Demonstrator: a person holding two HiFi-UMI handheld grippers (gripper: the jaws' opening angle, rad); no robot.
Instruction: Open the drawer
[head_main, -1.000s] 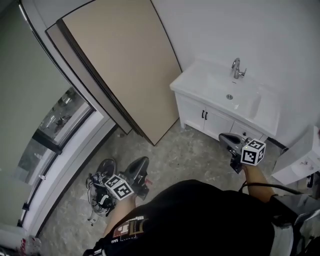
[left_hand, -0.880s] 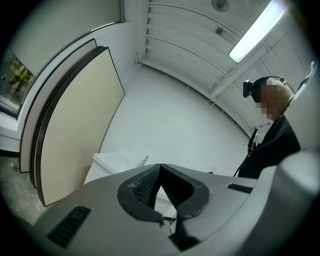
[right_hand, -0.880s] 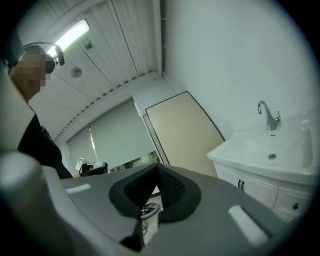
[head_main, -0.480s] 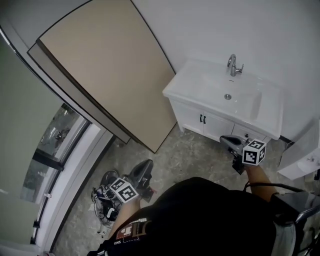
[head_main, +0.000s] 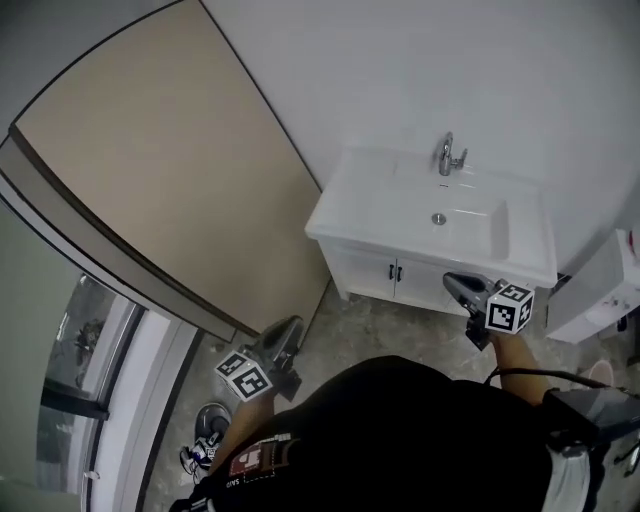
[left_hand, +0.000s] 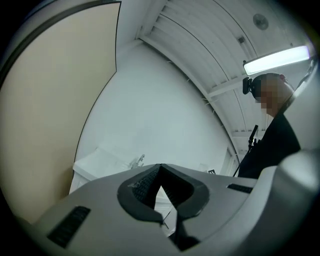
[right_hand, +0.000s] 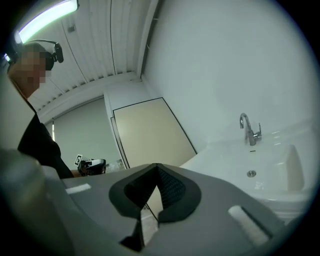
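While both tools hang in front of the person's dark top, neither is doing any work: the left gripper (head_main: 288, 330) has its jaws pressed together on nothing, and the right gripper (head_main: 458, 285) is likewise closed and empty, its own view showing the 2 ribbed pads meeting at the tips with only air beyond. A strip of speckled floor (head_main: 400, 322) separates the person from the white vanity cabinet (head_main: 362, 268), so the step in hand looks like the approach. The drawer presumably belongs to this cabinet, yet its front cannot be picked out; 2 small dark handles (head_main: 394, 272) sit side by side on what look like doors, and the right part of the front is hidden behind the right gripper. That gripper is the nearer one and seems the natural choice. It should probably drop to the height of the drawer's pull, spread its jaws before arriving, meet the front squarely, pinch the pull, and draw straight back, not up or sideways. The pull should first be confirmed as a drawer's, not a door's. The left gripper can wait aside, near the beige door panel (head_main: 150, 180). Above the cabinet lie the basin (head_main: 470, 215) and, against the wall, the tap (head_main: 447, 155).
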